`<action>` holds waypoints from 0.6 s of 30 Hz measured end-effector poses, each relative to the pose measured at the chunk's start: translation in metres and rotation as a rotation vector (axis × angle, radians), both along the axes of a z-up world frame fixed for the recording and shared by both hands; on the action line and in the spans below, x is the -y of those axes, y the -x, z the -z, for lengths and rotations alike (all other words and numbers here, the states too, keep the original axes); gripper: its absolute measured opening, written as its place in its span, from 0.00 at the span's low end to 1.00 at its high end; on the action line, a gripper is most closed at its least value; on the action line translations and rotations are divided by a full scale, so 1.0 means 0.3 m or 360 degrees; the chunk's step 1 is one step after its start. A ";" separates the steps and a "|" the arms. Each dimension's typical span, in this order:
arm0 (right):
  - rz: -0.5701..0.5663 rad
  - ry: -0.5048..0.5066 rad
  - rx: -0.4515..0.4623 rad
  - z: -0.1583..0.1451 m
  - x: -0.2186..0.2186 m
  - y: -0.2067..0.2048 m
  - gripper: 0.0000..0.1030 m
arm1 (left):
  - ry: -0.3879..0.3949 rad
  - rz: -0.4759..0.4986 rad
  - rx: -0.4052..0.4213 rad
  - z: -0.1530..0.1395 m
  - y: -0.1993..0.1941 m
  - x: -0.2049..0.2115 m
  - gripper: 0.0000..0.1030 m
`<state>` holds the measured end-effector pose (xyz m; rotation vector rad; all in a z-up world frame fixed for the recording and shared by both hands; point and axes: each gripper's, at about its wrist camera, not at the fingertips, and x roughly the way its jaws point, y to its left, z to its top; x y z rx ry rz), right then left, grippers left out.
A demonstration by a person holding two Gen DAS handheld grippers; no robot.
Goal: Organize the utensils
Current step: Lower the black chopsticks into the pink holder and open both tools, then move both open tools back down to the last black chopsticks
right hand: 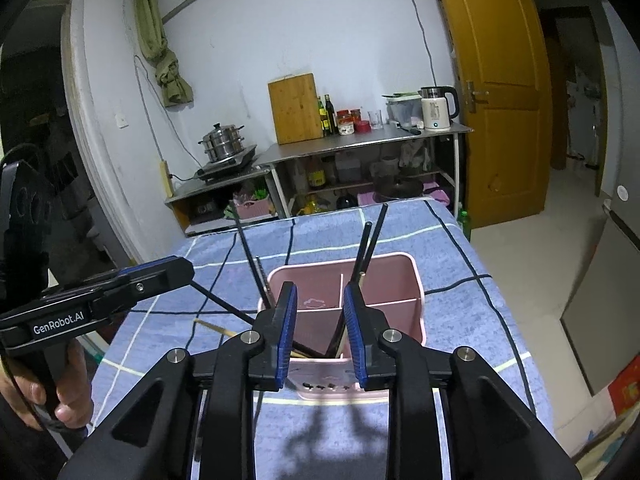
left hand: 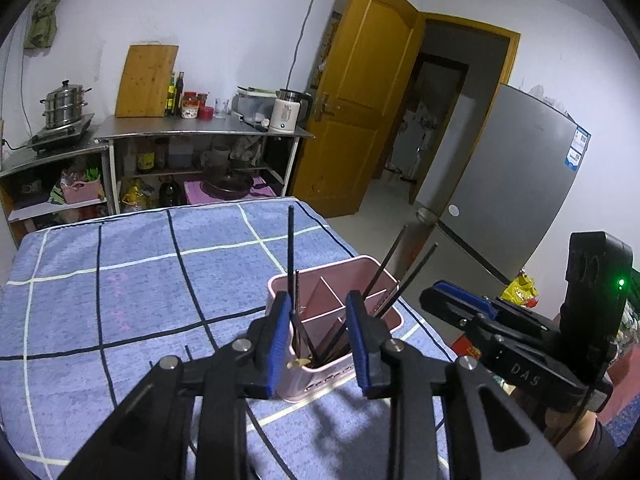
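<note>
Above the pink holder [right hand: 400, 280] we held both the left gripper [left hand: 318, 332] and right gripper [right hand: 320, 330] narrowly parted and empty; withdrawing straight should avoid snagging the chopsticks [left hand: 291, 256].

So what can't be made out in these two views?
- Pink holder: its floor and the chopsticks' lower ends, both views, hidden by its walls and the gripper fingers.
- Front lettering on the holder, left wrist view: too small and skewed.
- Lower shelf items: dim, blurred.

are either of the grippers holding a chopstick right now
No. Both the left gripper and right gripper are open with nothing pinched; the chopsticks stand loose in the pink holder.
</note>
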<state>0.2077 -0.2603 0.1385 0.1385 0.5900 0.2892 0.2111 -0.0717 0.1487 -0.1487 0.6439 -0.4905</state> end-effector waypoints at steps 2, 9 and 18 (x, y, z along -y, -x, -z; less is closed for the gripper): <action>-0.0002 0.0003 0.0021 -0.009 -0.003 0.020 0.24 | 0.0006 -0.0010 0.0012 -0.007 0.020 -0.015 0.30; -0.0024 -0.0023 0.0027 -0.021 -0.006 0.065 0.24 | 0.0028 -0.0034 0.0026 -0.016 0.068 -0.055 0.30; -0.0104 -0.0033 0.0027 -0.008 -0.045 0.123 0.24 | 0.0072 -0.0100 0.0069 -0.011 0.152 -0.144 0.30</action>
